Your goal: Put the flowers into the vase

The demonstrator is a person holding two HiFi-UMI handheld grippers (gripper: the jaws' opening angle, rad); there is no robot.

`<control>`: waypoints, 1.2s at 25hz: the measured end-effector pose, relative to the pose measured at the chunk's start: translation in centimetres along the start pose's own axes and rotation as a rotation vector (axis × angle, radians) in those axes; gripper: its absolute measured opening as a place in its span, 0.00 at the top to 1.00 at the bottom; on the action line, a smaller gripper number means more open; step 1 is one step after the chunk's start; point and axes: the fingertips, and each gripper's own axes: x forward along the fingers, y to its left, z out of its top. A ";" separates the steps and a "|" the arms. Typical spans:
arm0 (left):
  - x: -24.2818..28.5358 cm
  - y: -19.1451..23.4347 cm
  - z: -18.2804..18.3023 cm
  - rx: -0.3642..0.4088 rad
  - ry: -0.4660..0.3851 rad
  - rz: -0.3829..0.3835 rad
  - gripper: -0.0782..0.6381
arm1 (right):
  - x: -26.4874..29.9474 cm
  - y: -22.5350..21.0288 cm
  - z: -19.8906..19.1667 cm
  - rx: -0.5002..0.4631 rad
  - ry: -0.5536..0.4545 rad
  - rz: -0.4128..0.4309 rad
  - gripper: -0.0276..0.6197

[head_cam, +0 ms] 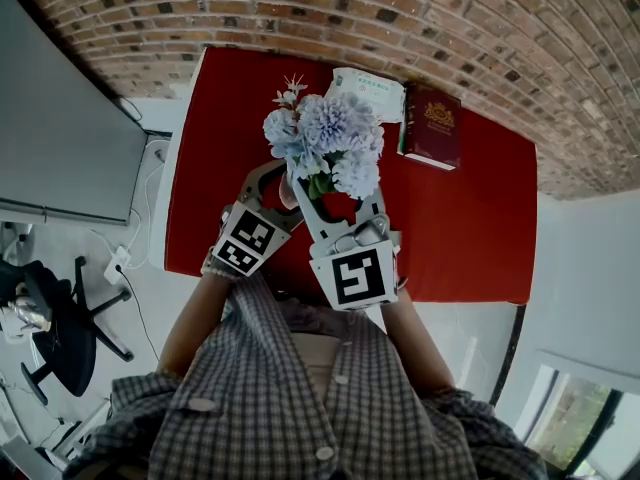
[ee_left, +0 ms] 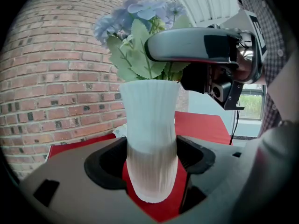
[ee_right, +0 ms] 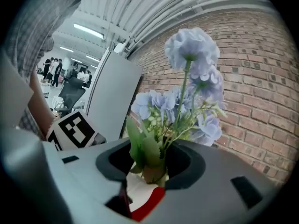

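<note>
A white ribbed vase (ee_left: 150, 139) stands upright on the red table (head_cam: 470, 228), and my left gripper (ee_left: 152, 157) is shut on it, with a pad pressing each side. Pale blue flowers (head_cam: 325, 138) with green leaves rise out of the vase's mouth. In the right gripper view the flower stems (ee_right: 150, 169) pass between the jaws of my right gripper (ee_right: 149, 164). Those jaws stand apart with gaps beside the stems, so it is open. The vase's white rim (ee_right: 140, 190) shows just below the stems. In the head view the blooms hide the vase.
A dark red book (head_cam: 432, 126) and a white packet (head_cam: 368, 90) lie at the table's far edge by the brick wall (head_cam: 400, 18). A grey panel (head_cam: 60, 138) stands to the left. An office chair (head_cam: 60, 338) and cables are on the floor.
</note>
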 end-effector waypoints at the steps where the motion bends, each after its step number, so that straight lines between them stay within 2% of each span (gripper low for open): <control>1: 0.0 0.0 0.0 0.000 0.000 0.000 0.41 | 0.0 0.1 0.0 -0.006 0.004 -0.001 0.69; 9: 0.0 0.0 -0.1 -0.001 -0.003 -0.001 0.41 | -0.7 0.3 -0.7 -0.032 0.029 -0.008 0.55; 24: -0.1 0.0 -0.1 -0.005 -0.015 -0.006 0.41 | -3.6 0.2 -3.0 0.029 0.067 -0.049 0.55; 30: -0.1 0.1 0.0 -0.007 -0.032 -0.011 0.41 | -4.1 0.8 -5.6 0.105 0.105 -0.040 0.54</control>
